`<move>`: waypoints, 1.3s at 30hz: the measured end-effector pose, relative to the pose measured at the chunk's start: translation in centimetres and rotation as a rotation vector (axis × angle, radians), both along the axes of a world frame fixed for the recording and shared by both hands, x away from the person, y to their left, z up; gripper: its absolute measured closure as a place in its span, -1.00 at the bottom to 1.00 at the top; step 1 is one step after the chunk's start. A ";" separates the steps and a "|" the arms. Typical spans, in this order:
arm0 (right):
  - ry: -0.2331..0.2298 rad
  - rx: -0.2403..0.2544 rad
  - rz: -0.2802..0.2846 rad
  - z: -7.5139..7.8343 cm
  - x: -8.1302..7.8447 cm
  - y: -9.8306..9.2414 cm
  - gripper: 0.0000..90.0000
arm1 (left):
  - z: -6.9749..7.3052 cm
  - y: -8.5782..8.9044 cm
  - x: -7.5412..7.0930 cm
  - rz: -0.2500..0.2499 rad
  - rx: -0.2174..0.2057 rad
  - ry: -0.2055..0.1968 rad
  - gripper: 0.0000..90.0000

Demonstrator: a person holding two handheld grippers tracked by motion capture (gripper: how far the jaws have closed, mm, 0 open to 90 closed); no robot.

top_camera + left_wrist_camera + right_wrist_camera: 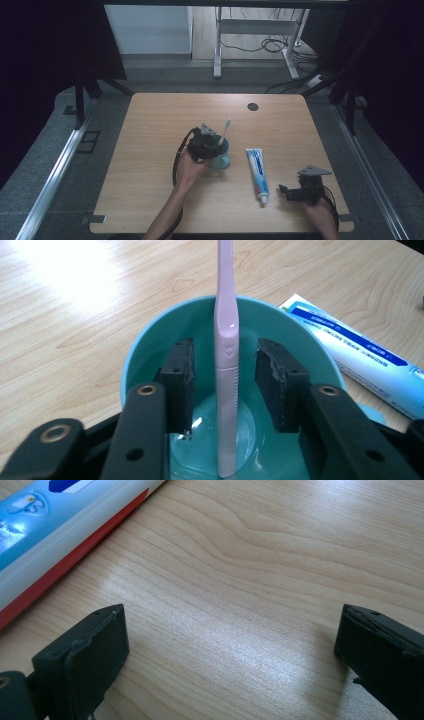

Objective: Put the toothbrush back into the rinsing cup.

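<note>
Left gripper view: toothbrush (226, 390) stands in teal cup (150, 347), leaning on the rim; left gripper (225, 385) fingers (181, 382) spread either side of the handle, not pressing. Right gripper (230, 645) fingers wide apart on the desk (280, 555), beside toothpaste tube (60, 540), well right of the cup. Risk: a finger snagging the handle on withdrawal could tip the cup.

Left gripper (212, 142) over teal cup (220, 155) with toothbrush (225, 131)
</note>
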State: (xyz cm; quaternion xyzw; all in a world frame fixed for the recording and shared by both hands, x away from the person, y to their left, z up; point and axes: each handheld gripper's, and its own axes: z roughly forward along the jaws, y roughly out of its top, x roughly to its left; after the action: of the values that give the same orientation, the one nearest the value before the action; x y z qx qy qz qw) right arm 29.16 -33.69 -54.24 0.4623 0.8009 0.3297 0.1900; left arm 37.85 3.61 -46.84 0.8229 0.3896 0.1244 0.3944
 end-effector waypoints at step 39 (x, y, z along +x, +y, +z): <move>-0.002 -0.001 0.001 0.0 0.0 0.0 -0.99 | 3.5 1.0 -1.8 -0.034 0.016 -0.058 -0.90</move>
State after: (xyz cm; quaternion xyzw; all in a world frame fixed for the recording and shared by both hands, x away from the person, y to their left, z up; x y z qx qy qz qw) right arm 29.17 -33.69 -54.25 0.4617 0.8011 0.3297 0.1908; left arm 36.07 4.58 -43.30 0.8286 0.3631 0.1445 0.4009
